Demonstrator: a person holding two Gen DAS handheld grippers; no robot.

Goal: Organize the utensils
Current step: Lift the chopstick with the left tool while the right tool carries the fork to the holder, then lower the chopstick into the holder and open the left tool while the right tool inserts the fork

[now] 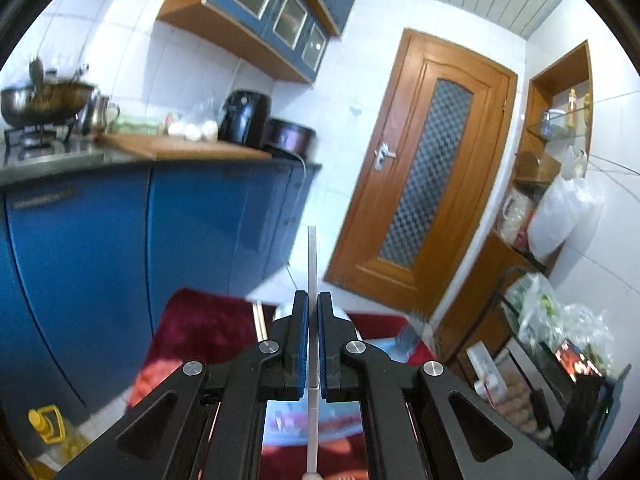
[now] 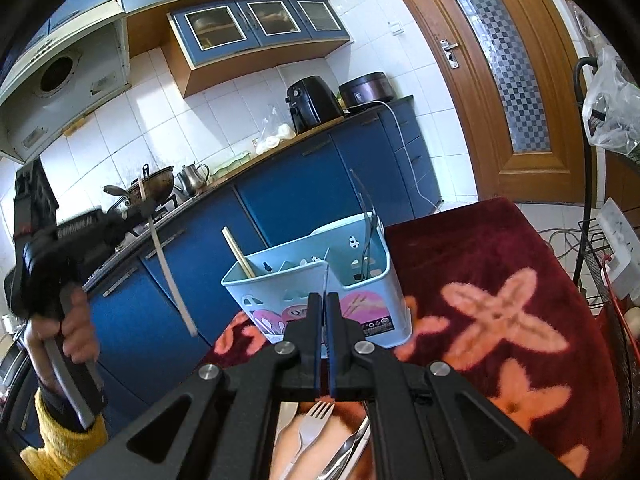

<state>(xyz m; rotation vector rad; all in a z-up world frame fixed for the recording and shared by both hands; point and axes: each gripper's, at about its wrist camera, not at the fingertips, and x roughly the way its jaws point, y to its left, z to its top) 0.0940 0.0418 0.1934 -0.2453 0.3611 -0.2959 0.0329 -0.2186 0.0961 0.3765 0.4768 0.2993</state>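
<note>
The left tongs (image 1: 313, 320) are clamped on a thin white utensil handle (image 1: 312, 264), held edge-on so the pads grip its flat faces. In the right wrist view the same strip (image 2: 168, 272) hangs slanted off to the left of the pale blue utensil caddy (image 2: 320, 288), well apart from it, probably raised clear of the rim before being carried over a compartment. The right tongs (image 2: 323, 308) are pressed together with nothing between them, idle just in front of the caddy. The caddy stands on the dark red floral cloth (image 2: 500, 280) covering the bench; a chopstick (image 2: 240, 256) and a dark fork (image 2: 366, 232) already stand inside. A plastic fork (image 2: 314, 424) and metal cutlery (image 2: 352, 444) lie waiting below the right tongs
</note>
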